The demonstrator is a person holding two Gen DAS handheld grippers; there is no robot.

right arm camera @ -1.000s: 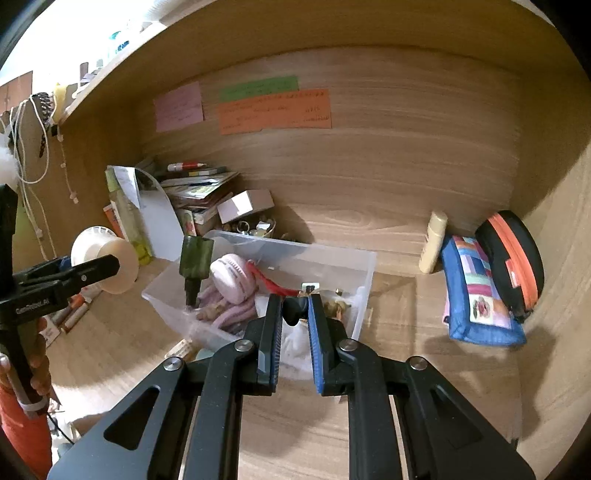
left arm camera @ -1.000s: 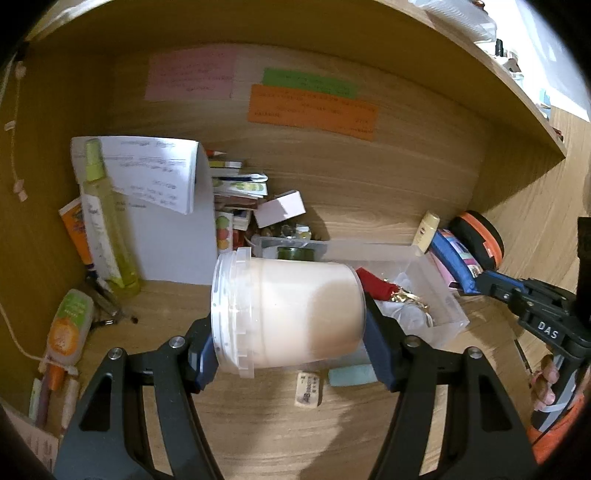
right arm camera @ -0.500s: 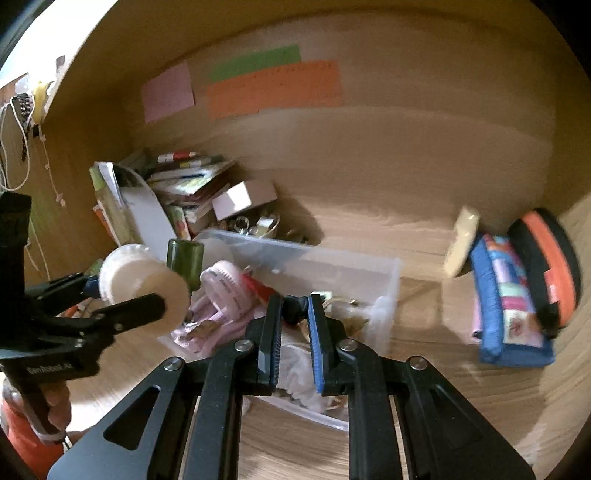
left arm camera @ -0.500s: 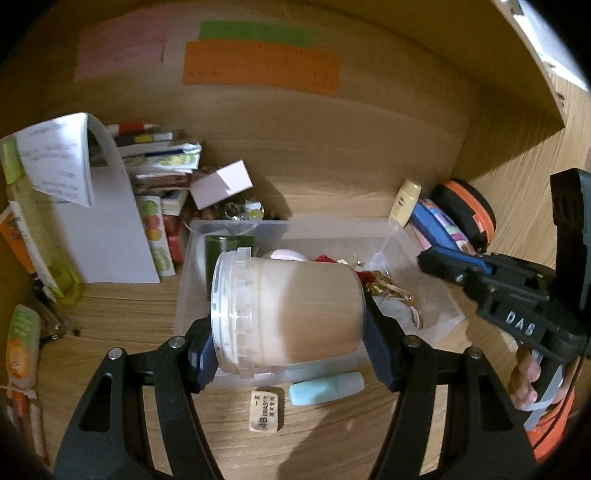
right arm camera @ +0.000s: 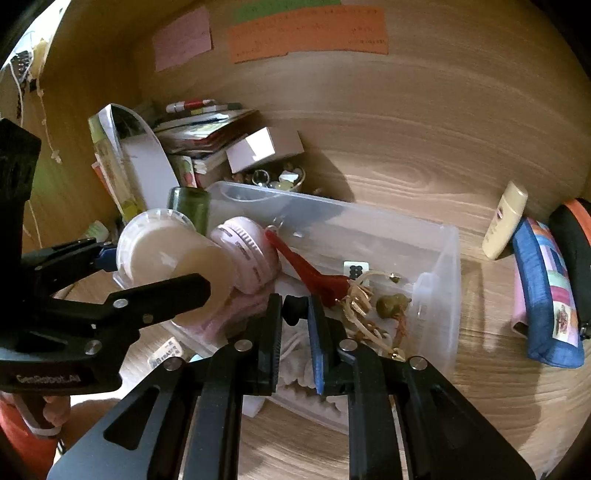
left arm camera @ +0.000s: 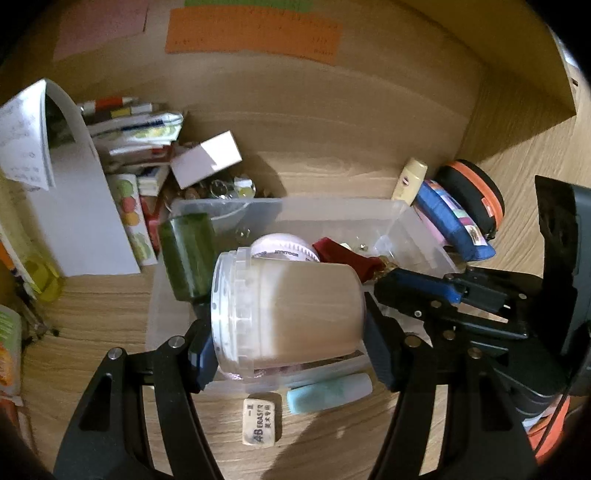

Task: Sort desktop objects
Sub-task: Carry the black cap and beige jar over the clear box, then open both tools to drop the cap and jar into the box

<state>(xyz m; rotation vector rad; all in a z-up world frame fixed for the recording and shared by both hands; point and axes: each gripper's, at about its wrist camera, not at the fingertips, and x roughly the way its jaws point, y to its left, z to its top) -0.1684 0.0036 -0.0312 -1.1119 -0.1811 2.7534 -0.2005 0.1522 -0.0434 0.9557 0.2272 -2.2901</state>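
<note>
Between the L gripper's [left arm camera: 290,338] fingers: a white plastic jar [left arm camera: 288,314], lying sideways, lid end toward the left pad, base on the right pad, both pads pressed on it. The jar hangs over the near-left part of a clear plastic bin [left arm camera: 399,218], above the contents; can't tell if it touches them. In the right wrist view the same jar [right arm camera: 173,258] sits clamped in the L gripper [right arm camera: 147,269], just beside a pink round case [right arm camera: 247,254] inside the bin [right arm camera: 443,266].

R gripper [right arm camera: 295,314]: fingers closed on a small black object [right arm camera: 293,308], too dark to identify, held over the bin's near side. From the left wrist view the R gripper [left arm camera: 388,288] reaches in over the bin's right edge.

In the bin, w/ the pink case: dark green bottle [left arm camera: 186,254] upright at the left end, red spoon-like piece [right arm camera: 306,273], gold-coloured trinkets [right arm camera: 362,302], white cloth at the near wall.

On the wooden desk [left arm camera: 110,302] in front of the bin: an eraser [left arm camera: 260,419] and a pale teal block [left arm camera: 328,393], side by side, near the bin's front wall. Right of the bin: cream tube [right arm camera: 504,221] leaning on the back panel, blue patchwork pouch [right arm camera: 550,295], black-and-orange zip case [left arm camera: 476,195]. Behind-left: stack of books [left arm camera: 140,129], white box [left arm camera: 207,158], curled paper sheet [left arm camera: 26,129]. Orange sticky note [left arm camera: 255,31] on the back panel.

A hand [right arm camera: 55,410] grips the L gripper's handle at lower left.
</note>
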